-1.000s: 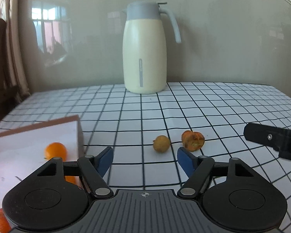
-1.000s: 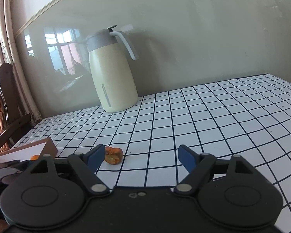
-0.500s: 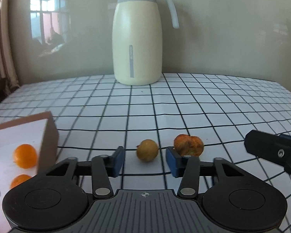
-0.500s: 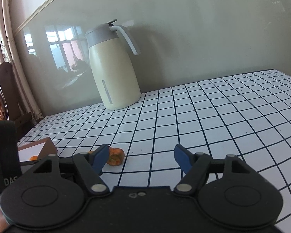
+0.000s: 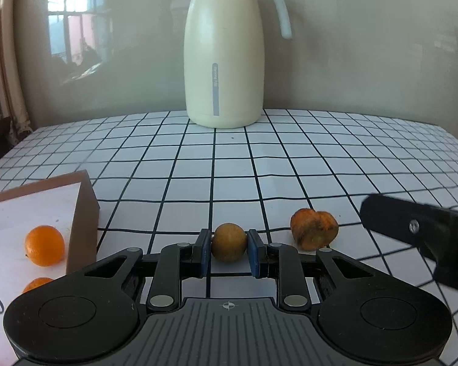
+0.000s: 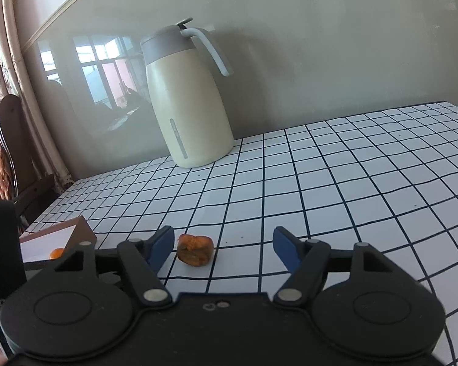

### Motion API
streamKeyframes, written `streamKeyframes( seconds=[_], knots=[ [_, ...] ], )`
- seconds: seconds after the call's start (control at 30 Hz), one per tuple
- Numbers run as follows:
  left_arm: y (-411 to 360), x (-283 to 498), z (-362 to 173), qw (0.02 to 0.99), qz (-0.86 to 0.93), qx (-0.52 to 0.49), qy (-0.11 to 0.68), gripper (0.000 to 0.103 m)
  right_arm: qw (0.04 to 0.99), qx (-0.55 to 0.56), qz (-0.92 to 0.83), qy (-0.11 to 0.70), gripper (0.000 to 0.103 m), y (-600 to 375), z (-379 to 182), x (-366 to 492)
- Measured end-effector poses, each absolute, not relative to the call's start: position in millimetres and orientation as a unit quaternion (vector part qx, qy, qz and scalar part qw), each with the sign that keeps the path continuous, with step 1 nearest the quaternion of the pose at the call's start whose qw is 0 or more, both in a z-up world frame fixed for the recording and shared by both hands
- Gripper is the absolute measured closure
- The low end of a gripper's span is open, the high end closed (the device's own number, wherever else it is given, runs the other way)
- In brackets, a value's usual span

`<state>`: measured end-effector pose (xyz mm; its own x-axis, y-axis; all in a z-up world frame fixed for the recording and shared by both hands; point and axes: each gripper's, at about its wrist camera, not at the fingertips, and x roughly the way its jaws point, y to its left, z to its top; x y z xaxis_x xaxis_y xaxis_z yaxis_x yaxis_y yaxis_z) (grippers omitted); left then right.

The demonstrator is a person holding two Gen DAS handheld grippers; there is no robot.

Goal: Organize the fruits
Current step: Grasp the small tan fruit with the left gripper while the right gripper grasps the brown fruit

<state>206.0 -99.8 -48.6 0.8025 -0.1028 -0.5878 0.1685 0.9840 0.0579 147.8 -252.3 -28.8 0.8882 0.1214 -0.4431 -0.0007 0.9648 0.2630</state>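
A small round brown fruit [image 5: 228,246] rests on the checked tablecloth, and my left gripper [image 5: 228,254] is shut on it, one blue pad on each side. Just right of it lies a wrinkled orange fruit [image 5: 314,232]. In the right wrist view that same orange fruit [image 6: 195,249] sits close to the left finger of my right gripper [image 6: 221,248], whose jaws are closing but stand wide, touching nothing. A brown box [image 5: 82,222] with a white inside stands at the left and holds two oranges [image 5: 44,245].
A tall cream jug [image 5: 224,61] with a grey lid stands at the back near the wall. The right gripper's black body [image 5: 424,231] juts in at the right of the left wrist view. A wooden chair [image 6: 3,149] stands beyond the table's left edge.
My left gripper moved forward to the brown fruit and closed its pads on it. The right gripper moved toward the orange fruit and narrowed a little.
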Motion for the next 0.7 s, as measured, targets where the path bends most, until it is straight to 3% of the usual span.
streamKeyframes(
  seconds=[0.4, 0.53, 0.7],
  knots=[
    [-99, 186, -48, 0.949, -0.064, 0.122, 0.284, 0.077, 0.957, 0.141, 0.041, 0.249, 0.04, -254, -32, 163],
    [-95, 183, -47, 0.949, -0.063, 0.123, 0.284, 0.077, 0.952, 0.138, 0.059, 0.266, 0.051, -245, -36, 175],
    [-87, 177, -46, 0.948, -0.065, 0.123, 0.287, 0.077, 0.949, 0.121, 0.067, 0.282, 0.051, -229, -42, 184]
  ],
)
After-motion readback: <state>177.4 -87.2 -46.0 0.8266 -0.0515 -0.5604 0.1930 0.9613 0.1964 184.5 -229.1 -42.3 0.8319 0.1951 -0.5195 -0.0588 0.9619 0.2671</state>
